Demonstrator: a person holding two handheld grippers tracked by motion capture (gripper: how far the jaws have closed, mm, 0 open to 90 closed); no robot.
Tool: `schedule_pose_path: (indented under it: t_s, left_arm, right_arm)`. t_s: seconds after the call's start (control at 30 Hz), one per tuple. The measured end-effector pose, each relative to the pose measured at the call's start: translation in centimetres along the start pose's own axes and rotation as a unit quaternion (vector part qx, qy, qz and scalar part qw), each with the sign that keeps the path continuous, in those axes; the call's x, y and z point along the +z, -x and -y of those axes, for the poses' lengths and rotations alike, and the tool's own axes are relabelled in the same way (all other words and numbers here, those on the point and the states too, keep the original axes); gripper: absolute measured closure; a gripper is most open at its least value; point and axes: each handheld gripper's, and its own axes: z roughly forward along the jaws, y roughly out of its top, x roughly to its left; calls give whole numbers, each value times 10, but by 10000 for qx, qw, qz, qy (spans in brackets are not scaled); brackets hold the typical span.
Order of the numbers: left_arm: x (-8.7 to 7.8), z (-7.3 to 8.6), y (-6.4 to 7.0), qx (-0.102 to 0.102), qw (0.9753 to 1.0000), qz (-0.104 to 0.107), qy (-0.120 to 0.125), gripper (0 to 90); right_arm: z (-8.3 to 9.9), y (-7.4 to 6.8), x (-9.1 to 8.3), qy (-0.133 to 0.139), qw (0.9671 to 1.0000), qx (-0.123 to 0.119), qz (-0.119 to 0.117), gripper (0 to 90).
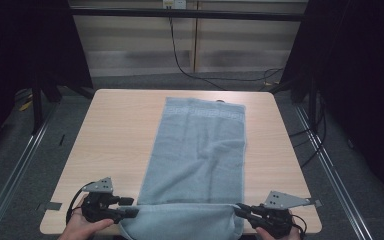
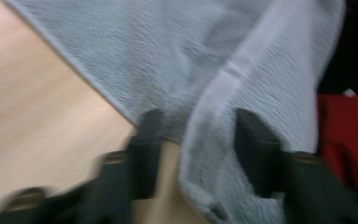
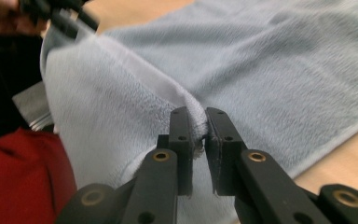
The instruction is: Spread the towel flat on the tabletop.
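Right, the grey towel (image 1: 197, 150) lay lengthwise down the middle of the table (image 1: 115, 130), long axis running away from me, bare wood on both sides. My right gripper (image 3: 198, 135) was clamped on its near edge; my left gripper (image 2: 193, 135) stood open around that edge's other corner.

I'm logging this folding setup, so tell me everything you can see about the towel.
The towel is a pale grey-blue terry rectangle with a woven key-pattern band near its far end. It lies lengthwise on the wooden table, slightly rumpled. Its near end droops over the table's edge, the right gripper pinching one corner, the left gripper's open jaws straddling the other.
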Motion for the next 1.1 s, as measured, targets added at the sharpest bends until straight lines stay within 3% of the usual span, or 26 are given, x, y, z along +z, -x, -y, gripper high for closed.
schedule_pose_path:
  t_s: [0.07,0.13,0.2,0.27,0.37,0.4,0.47,0.53,0.6,0.63,0.7,0.77,0.9,0.93,1.0,1.03,1.1]
  left_arm:
    - [4,-3,6,209,9996,161,-72,881]
    - [3,-7,11,293,9991,291,60,887]
    - [-5,-13,13,190,9975,480,478,888]
    - [-15,-21,16,211,9938,565,935,888]
    - [-28,-31,28,398,9866,873,1317,887]
    - [-31,-32,34,513,9863,881,1294,887]
    - [-31,-27,44,688,9882,773,1130,885]
    - [-25,-16,46,660,9903,854,876,881]
    - [-15,-5,45,490,9932,924,508,862]
    - [-10,1,45,468,9927,1063,319,850]
    - [-5,9,46,462,9923,1147,63,789]
    - [-7,8,43,399,9917,1215,159,694]
    - [-13,-16,19,183,9881,1295,804,636]
    - [-11,-24,10,163,9886,1229,859,637]
    - [-1,-41,-8,165,9956,661,643,641]
    - [8,-47,-18,66,9979,412,496,640]
    - [26,-53,-35,-209,9990,169,357,613]
  right_arm:
    - [-3,2,-3,73,9999,15,113,817]
    - [-6,4,-7,142,9997,9,174,817]
    - [-11,5,-12,229,9995,-8,224,817]
    - [-17,4,-20,396,9988,-73,294,817]
    - [-26,0,-33,640,9975,-148,262,816]
    - [-27,-3,-36,675,9974,-158,217,814]
    - [-24,-8,-40,617,9978,-215,143,811]
    - [-16,-13,-40,465,9986,-235,33,798]
    - [-7,-15,-37,306,9993,-201,-114,757]
    - [-3,-16,-36,229,9994,-175,-173,747]
    - [0,-16,-35,234,9993,-177,-248,690]
    - [-2,-13,-36,328,9991,-118,-252,665]
    - [-12,2,-22,245,9996,-62,-92,662]
    - [-14,8,-14,201,9998,-34,-88,671]
    - [-18,23,3,48,10000,46,-20,686]
    - [-19,29,12,-54,10000,53,0,681]
    - [-20,42,29,-338,9991,159,176,616]
